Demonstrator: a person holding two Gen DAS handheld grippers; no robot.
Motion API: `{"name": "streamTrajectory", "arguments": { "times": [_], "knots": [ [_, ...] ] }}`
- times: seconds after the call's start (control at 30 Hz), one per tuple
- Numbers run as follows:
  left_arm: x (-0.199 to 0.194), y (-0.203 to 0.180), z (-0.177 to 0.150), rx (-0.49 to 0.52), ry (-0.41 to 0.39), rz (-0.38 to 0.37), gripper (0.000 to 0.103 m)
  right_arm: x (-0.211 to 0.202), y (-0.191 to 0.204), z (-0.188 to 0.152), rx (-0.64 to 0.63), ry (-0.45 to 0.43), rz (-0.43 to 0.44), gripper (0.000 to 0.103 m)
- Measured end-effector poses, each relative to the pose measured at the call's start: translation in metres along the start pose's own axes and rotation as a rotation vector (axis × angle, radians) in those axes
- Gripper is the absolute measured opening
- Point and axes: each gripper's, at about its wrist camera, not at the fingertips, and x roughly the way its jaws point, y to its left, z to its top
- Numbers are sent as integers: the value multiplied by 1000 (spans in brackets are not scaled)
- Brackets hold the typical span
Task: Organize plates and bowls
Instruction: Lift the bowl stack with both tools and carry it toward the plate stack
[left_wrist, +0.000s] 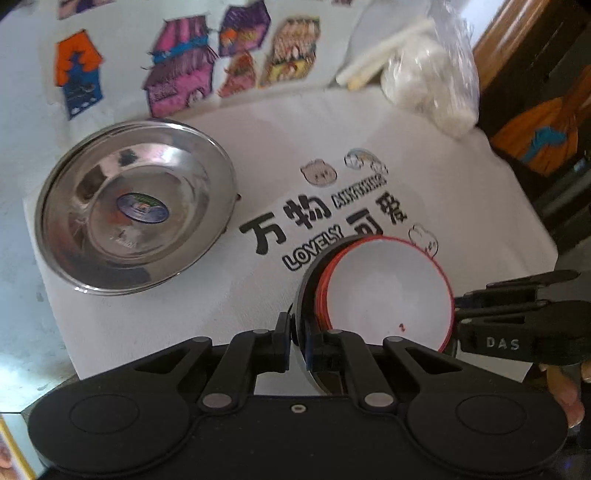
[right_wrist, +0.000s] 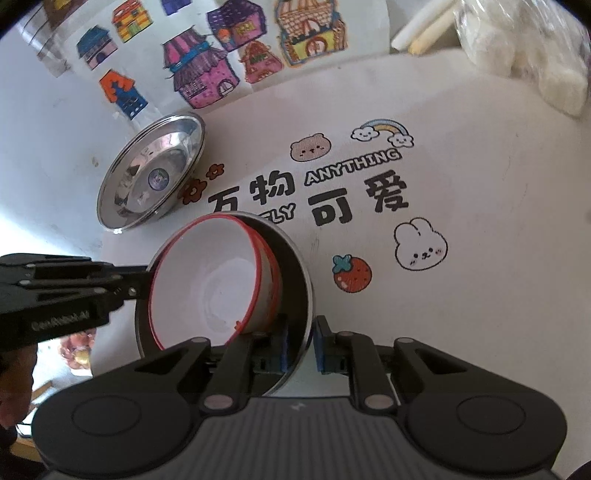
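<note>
The right wrist view shows a big white mat (right_wrist: 461, 184) with a bear, a rainbow, a bunny and a strawberry drawn on it. The left wrist view hides the strawberry and most of the bunny.

A shiny steel plate (right_wrist: 151, 177) lies flat at the far left edge of the mat, face up, with a round sticker in the middle. Near it, closer to the cameras, is a steel bowl (right_wrist: 295, 273). White bowls with red rims (right_wrist: 207, 280) are stacked inside it. The stack is tipped, so the open mouths face up and toward the left gripper's side.

The right gripper (right_wrist: 300, 347) is clamped on the steel bowl's rim, one finger inside and one outside. The left gripper (left_wrist: 297, 341) pinches the rim on the other side.

Only the left wrist view shows fingers (left_wrist: 565, 395) holding the right gripper's handle.

A clear bag of white stuff (left_wrist: 432, 74) sits at the mat's far edge.
</note>
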Motion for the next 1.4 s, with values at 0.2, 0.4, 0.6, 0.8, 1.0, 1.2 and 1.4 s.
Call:
{"name": "streamTrajectory", "arguments": {
  "times": [0.2, 0.4, 0.6, 0.8, 1.0, 1.2, 1.4],
  "knots": [
    [7, 0, -2, -15, 9, 4, 8, 0, -3, -3, 33, -12, 8, 15],
    [5, 5, -1, -72, 2, -10, 7, -1, -6, -6, 81, -35, 15, 13],
    [4, 5, -1, -101, 0, -4, 7, -2, -8, -5, 101, -38, 22, 13],
    [3, 6, -1, -115, 6, 0, 7, -2, -8, -4, 114, -35, 27, 12],
    [2, 9, -3, -130, 11, -4, 6, -2, -5, -3, 113, -33, 20, 12],
    [-1, 15, -4, -146, 8, -4, 6, -1, 0, -2, 107, -28, 22, 12],
    [-8, 23, -5, -162, -9, -3, 6, -1, 10, 1, 90, -30, 24, 12]
  ]
}}
